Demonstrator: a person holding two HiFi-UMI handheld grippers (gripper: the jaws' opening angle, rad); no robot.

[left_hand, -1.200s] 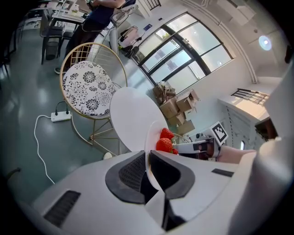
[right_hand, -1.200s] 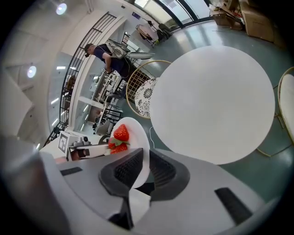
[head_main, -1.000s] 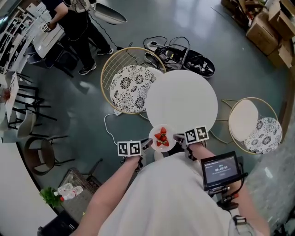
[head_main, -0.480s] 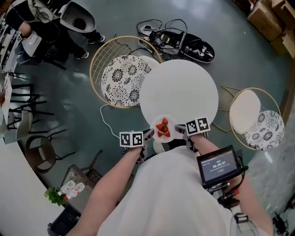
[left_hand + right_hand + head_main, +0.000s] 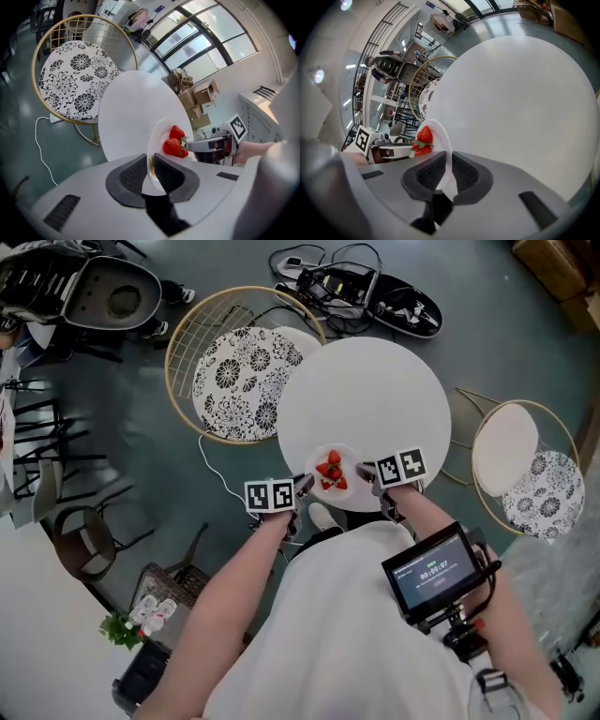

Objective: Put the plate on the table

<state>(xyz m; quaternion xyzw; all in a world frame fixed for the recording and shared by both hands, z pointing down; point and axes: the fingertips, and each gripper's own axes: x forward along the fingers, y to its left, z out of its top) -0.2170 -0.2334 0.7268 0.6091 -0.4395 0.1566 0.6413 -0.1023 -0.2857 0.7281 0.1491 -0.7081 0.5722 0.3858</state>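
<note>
A small white plate (image 5: 334, 457) with strawberries (image 5: 331, 471) lies level at the near edge of the round white table (image 5: 375, 390). My left gripper (image 5: 302, 486) holds the plate's left rim between its jaws. Those jaws are opening. In the left gripper view a thin gap shows between the plate (image 5: 159, 136) and one pad of the left gripper (image 5: 149, 161). My right gripper (image 5: 367, 472) is at the right rim. In the right gripper view the right gripper (image 5: 449, 159) is shut snugly on the plate (image 5: 439, 133).
A wire chair with a black-and-white patterned cushion (image 5: 239, 381) stands left of the table. A second chair (image 5: 525, 474) stands to the right. Cables and gear (image 5: 356, 287) lie on the floor beyond the table. A small screen (image 5: 436, 573) hangs at the person's chest.
Both grippers have carried the plate forward from just off the table's near edge to a spot over the tabletop. The head view has swung along with them.
</note>
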